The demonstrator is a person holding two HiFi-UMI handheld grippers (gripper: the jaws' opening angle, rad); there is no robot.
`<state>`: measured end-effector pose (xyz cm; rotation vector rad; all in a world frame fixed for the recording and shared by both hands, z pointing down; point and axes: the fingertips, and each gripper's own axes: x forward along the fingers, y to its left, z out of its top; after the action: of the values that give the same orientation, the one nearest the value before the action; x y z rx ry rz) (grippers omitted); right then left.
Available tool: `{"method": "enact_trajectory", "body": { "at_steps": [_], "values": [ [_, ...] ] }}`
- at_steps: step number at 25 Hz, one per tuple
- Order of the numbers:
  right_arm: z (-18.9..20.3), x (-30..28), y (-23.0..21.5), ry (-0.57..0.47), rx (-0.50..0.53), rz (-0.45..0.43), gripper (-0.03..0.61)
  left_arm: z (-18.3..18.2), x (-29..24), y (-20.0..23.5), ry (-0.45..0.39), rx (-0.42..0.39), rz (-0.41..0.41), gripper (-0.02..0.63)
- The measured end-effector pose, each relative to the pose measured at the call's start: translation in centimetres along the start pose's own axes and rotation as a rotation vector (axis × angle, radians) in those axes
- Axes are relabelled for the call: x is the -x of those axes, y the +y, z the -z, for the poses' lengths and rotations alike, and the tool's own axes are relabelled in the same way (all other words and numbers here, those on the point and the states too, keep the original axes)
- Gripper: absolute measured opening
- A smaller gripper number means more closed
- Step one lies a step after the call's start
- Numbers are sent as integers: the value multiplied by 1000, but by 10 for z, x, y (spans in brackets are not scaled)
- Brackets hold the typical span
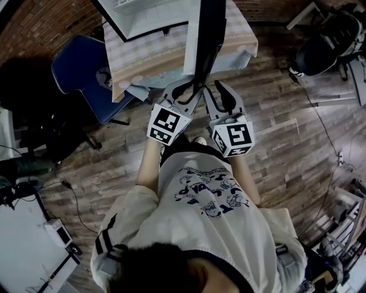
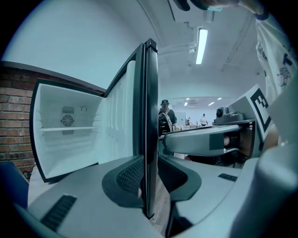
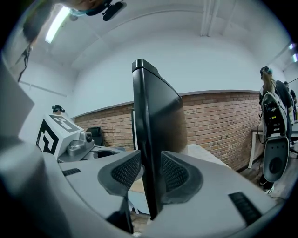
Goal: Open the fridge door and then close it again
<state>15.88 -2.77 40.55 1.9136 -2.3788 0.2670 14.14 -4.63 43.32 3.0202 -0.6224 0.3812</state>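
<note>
The small fridge (image 1: 146, 14) stands on a cloth-covered table (image 1: 160, 54) with its dark door (image 1: 207, 40) swung out towards me, seen edge-on. In the left gripper view the white inside (image 2: 67, 132) with one shelf shows left of the door's edge (image 2: 150, 139). My left gripper (image 1: 191, 88) is shut on that edge, with a pad (image 2: 130, 174) pressed on each face. My right gripper (image 1: 217, 90) clamps the same door (image 3: 151, 139) just beside it, its ribbed pads (image 3: 174, 174) against both sides. The two grippers sit side by side, almost touching.
A blue chair (image 1: 86, 68) stands left of the table, a black chair (image 1: 326, 46) at the far right. Cables and a power strip (image 1: 60, 232) lie on the wooden floor by a white desk (image 1: 23, 252). People (image 2: 165, 116) stand in the background.
</note>
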Motion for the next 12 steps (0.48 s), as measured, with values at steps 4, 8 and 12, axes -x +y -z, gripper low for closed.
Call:
{"method": "enact_trajectory", "body": {
  "at_steps": [4,8,12],
  "values": [
    [2,15,-19,1,-7,26,135,-5,-18,-25,3,-29,49,104],
    [2,29,-39,-6,-16,64,135,-11,-34,-46,2,-53,88,104],
    [-2,38,-58,-11,-8,90,135,-18,-51,-62,-4,-57,130,104]
  ]
}}
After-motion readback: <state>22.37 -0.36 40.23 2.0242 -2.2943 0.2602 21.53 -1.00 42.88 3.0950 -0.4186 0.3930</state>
